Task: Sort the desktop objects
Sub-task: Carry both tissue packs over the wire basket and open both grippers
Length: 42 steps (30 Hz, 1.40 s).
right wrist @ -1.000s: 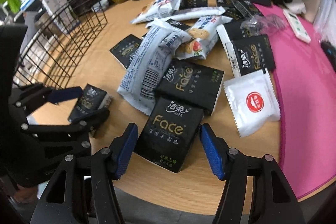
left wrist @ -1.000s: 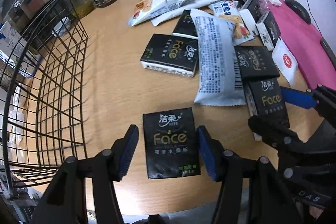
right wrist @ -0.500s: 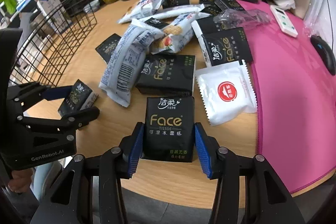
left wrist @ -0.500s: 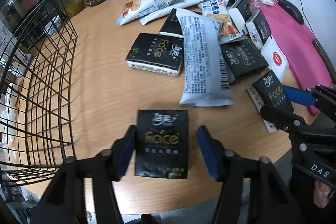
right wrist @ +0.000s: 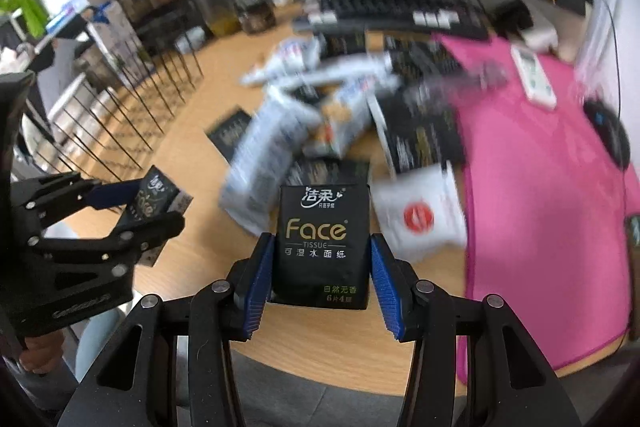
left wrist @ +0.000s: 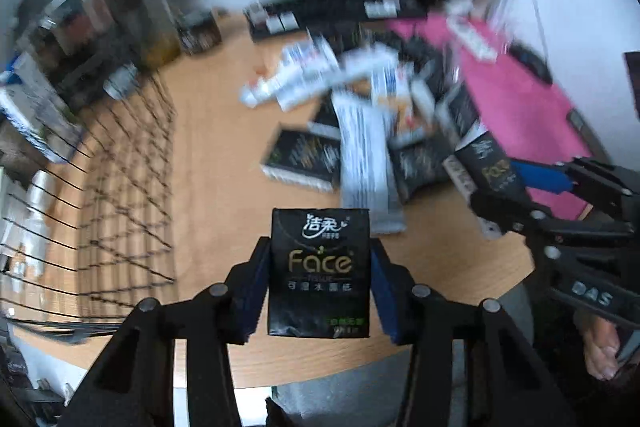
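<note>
Both grippers loaded. Left gripper (left wrist: 320, 277) pinched a black tissue pack (left wrist: 319, 273) across its short side, long axis running straight out along the fingers, label up; pack clear of the wooden desk (left wrist: 208, 163), held above its near edge. Right gripper (right wrist: 322, 267) clamped a second tissue pack (right wrist: 323, 243) the same way, also lifted off the desk. Wire basket (left wrist: 120, 187) sat at the left edge of the desk, just left of the left gripper and well left of the right one, so left hand nearer; judged the basket as the likely drop spot, which meant a short swing left for the left pack and a longer cross for the right, past the other hand. Remaining pile of snack bags (left wrist: 360, 115) and more black packs stayed at mid-desk, far of both grippers, pink mat (right wrist: 540, 187) to the right. Versus a second ago: left jaws stood wide around a pack lying flat on the desk, then closed in onto it; right jaws likewise narrowed from straddling to gripping, and had already settled half a second back. Both packs flat on the wood then, now raised. Background heavily smeared in both views, consistent with a quick lift.
</note>
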Available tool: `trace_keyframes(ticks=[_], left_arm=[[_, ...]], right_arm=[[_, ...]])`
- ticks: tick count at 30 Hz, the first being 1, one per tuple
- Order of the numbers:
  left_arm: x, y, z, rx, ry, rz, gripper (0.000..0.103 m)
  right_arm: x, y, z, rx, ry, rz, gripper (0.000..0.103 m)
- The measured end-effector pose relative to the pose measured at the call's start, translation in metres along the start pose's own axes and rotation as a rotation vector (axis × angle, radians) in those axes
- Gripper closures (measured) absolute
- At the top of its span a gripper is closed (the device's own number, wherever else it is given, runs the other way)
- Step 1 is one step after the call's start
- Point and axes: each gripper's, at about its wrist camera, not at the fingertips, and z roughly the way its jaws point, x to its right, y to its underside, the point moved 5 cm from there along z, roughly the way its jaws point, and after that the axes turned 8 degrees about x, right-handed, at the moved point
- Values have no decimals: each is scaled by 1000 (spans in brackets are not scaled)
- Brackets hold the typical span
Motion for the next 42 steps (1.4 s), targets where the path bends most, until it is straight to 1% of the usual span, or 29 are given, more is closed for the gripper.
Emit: trace_keyframes(ticks=[2, 3, 5, 8, 9, 12, 15, 16, 17, 18, 21, 24, 27, 31, 32, 33, 37, 38, 40, 42], left_arm=[[-13, -8, -19, 53, -26, -23, 51], [-27, -13, -34, 87, -48, -51, 51], [-50, -18, -52, 130, -82, -96, 51], [-97, -16, -80, 181, -174, -180, 51], [-119, -15, -87, 193, -223, -225, 51], [-172, -1, -101, 200, -365, -326, 51], [-207, 12, -97, 175, -429, -378, 51], [-214, 15, -93, 159, -440, -387, 51], [-220, 19, -90, 144, -444, -396, 51], [-229, 23, -83, 130, -431, -408, 51], [-239, 27, -65, 95, -407, -425, 51], [-239, 31, -51, 67, -380, -416, 51], [-240, 34, -46, 46, -374, -419, 51], [-244, 38, -44, 28, -394, -426, 50], [-243, 37, -45, 31, -394, -424, 48], [-242, 36, -47, 38, -391, -423, 44], [-232, 31, -55, 65, -374, -417, 43], [-228, 29, -57, 75, -364, -413, 43], [-212, 22, -62, 92, -312, -395, 43], [-192, 16, -65, 106, -266, -361, 43]], right_arm=[[-17, -18, -8, 32, -33, -36, 55], [-30, -28, -12, 48, -63, -60, 55], [-57, -44, -18, 70, -126, -105, 55], [-106, -70, -20, 108, -208, -187, 55], [-125, -79, -18, 117, -226, -213, 55], [-174, -95, -4, 114, -287, -280, 55], [-213, -100, 18, 81, -310, -330, 55], [-219, -100, 24, 73, -305, -340, 55], [-226, -101, 31, 62, -297, -354, 55], [-234, -101, 41, 47, -289, -369, 55], [-248, -99, 64, 9, -243, -400, 55], [-256, -94, 83, -29, -211, -436, 55], [-261, -91, 89, -35, -196, -450, 55], [-261, -95, 85, -8, -202, -433, 55], [-260, -96, 84, -10, -213, -420, 55], [-258, -97, 83, -12, -226, -406, 55], [-246, -99, 67, 13, -233, -384, 55], [-240, -99, 61, 21, -233, -379, 55], [-223, -100, 47, 39, -227, -366, 55], [-198, -100, 29, 66, -201, -349, 55]])
